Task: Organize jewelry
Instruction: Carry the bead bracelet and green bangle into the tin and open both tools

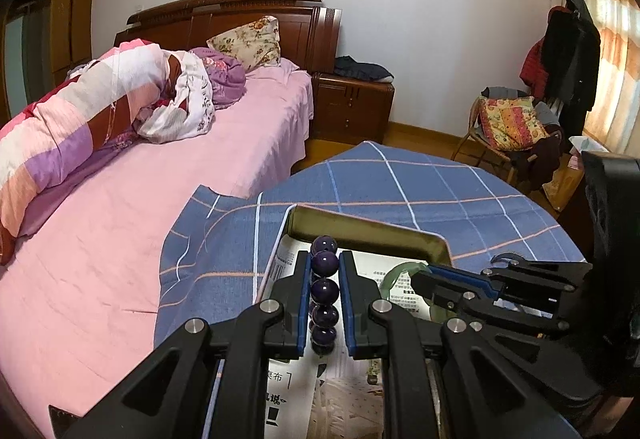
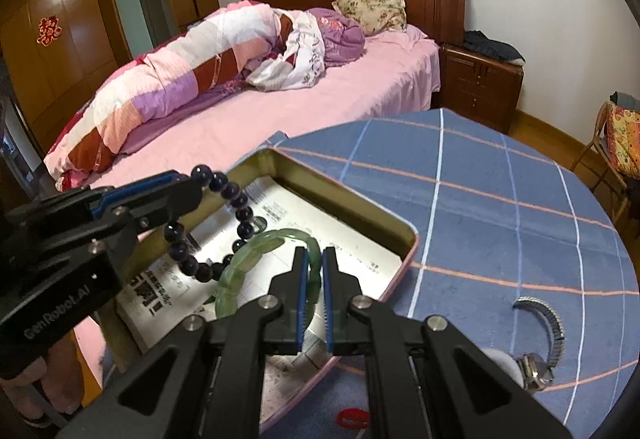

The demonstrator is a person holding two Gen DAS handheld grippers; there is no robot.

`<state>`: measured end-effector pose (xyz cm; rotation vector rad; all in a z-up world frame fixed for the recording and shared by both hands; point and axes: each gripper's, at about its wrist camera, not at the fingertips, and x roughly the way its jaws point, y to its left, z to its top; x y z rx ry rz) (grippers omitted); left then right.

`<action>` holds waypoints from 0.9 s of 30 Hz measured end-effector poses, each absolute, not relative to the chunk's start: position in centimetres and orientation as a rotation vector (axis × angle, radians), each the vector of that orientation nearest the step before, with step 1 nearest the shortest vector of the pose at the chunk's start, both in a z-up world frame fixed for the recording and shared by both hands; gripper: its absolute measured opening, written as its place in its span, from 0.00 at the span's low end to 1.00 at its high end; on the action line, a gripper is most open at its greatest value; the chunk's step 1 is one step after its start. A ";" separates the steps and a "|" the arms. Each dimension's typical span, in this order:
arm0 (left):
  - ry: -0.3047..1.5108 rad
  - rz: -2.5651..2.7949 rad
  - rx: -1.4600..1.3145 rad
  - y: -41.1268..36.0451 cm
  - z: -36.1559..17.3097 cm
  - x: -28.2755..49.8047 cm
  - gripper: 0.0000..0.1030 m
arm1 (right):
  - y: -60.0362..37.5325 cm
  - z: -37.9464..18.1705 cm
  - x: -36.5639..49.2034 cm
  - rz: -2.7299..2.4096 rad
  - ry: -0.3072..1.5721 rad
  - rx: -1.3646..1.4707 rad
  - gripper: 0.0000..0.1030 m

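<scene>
A shallow metal tin (image 2: 352, 199) lined with printed paper sits on the blue checked tablecloth (image 2: 500, 207). My left gripper (image 1: 325, 259) is shut on a dark purple bead bracelet (image 1: 325, 289) and holds it over the tin; in the right wrist view the bracelet (image 2: 240, 203) hangs from the left gripper (image 2: 188, 195) down to the paper. My right gripper (image 2: 315, 257) is shut on a pale green jade bangle (image 2: 256, 251) that rests in the tin. The bangle (image 1: 400, 273) and the right gripper (image 1: 420, 281) also show in the left wrist view.
A metal stretch-band watch (image 2: 544, 323) lies on the cloth to the right of the tin. A small red item (image 2: 352, 419) lies by the tin's near edge. A bed (image 1: 120, 239) with pink sheets stands to the left, a bedside cabinet (image 1: 352, 107) and a chair (image 1: 508, 131) beyond.
</scene>
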<state>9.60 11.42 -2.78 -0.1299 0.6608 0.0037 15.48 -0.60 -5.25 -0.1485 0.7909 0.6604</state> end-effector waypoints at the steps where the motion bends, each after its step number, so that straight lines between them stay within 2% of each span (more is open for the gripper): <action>1: 0.666 0.005 -0.128 11.4 -2.9 9.7 0.13 | -0.5 -5.4 15.5 0.662 0.793 -0.150 0.08; 9: 0.675 0.022 -0.088 10.7 -3.3 10.1 0.13 | -0.2 -6.2 15.8 0.665 0.815 -0.163 0.09; 11: 0.678 0.025 -0.082 10.5 -3.3 10.1 0.14 | -0.3 -6.4 15.7 0.669 0.819 -0.158 0.13; 13: 0.681 0.026 -0.073 10.2 -3.2 10.2 0.26 | -0.4 -6.4 15.6 0.674 0.820 -0.154 0.16; 14: 0.676 0.044 -0.063 10.1 -3.1 10.0 0.44 | -0.5 -6.4 15.6 0.674 0.818 -0.152 0.18; 15: 0.668 0.058 -0.058 10.1 -3.0 9.9 0.67 | -0.5 -6.3 15.6 0.678 0.816 -0.148 0.30; 16: 0.646 0.078 -0.053 10.0 -2.7 9.5 0.75 | -0.7 -6.1 15.4 0.692 0.809 -0.138 0.40; 17: 0.630 0.088 -0.053 10.0 -2.5 9.2 0.80 | -0.9 -5.8 15.2 0.695 0.799 -0.136 0.45; 19: 0.614 0.086 -0.064 9.9 -2.0 8.7 0.80 | -1.2 -5.4 14.9 0.689 0.779 -0.141 0.53; 27: 0.615 0.136 -0.064 8.9 -1.5 8.4 0.80 | -5.5 -3.9 14.2 0.638 0.741 -0.099 0.58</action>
